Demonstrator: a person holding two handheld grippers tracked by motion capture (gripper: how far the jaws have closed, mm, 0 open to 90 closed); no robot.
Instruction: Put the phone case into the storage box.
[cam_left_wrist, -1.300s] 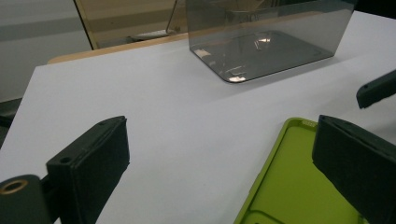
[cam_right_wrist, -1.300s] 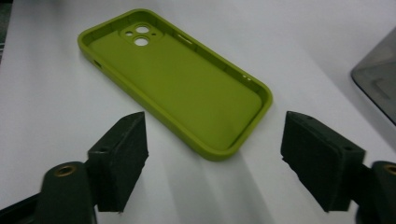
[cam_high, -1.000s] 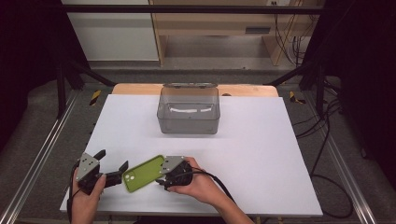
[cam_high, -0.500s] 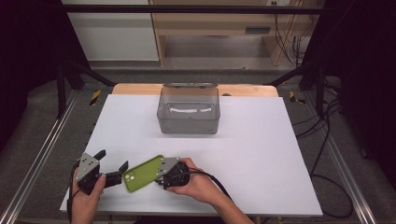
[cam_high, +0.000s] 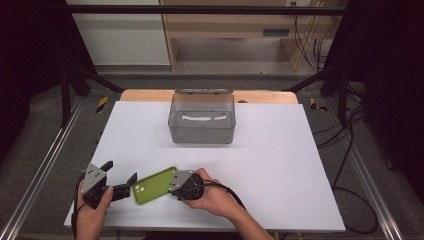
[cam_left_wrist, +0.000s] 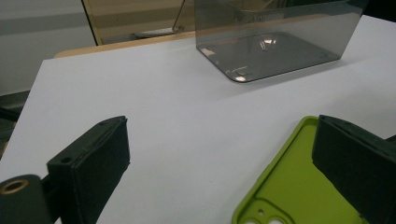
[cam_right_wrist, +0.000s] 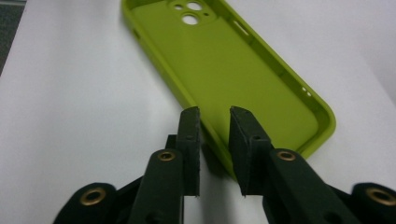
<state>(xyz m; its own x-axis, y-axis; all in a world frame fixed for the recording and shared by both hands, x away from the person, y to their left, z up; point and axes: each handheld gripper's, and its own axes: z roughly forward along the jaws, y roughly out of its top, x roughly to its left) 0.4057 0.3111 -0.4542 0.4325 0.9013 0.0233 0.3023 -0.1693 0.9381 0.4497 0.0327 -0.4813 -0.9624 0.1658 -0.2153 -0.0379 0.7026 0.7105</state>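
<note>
A lime-green phone case (cam_high: 155, 185) lies hollow side up on the white table (cam_high: 280, 165), near its front edge. My right gripper (cam_high: 171, 188) meets the case's right end. In the right gripper view its jaws (cam_right_wrist: 215, 112) straddle the case's (cam_right_wrist: 233, 70) side rim, one outside and one inside. They have just been closing, and a small gap still shows around the rim. My left gripper (cam_high: 120, 172) stands wide open at the case's camera-hole end. In the left gripper view (cam_left_wrist: 219, 135) one jaw hangs over the case (cam_left_wrist: 299, 186).
A smoky clear plastic bin (cam_high: 202, 122) stands empty at the middle back of the table, and its floor is seen in the left gripper view (cam_left_wrist: 280, 37). A wooden board edge (cam_high: 145, 95) runs behind it. Cables trail on the floor at the right (cam_high: 345, 150).
</note>
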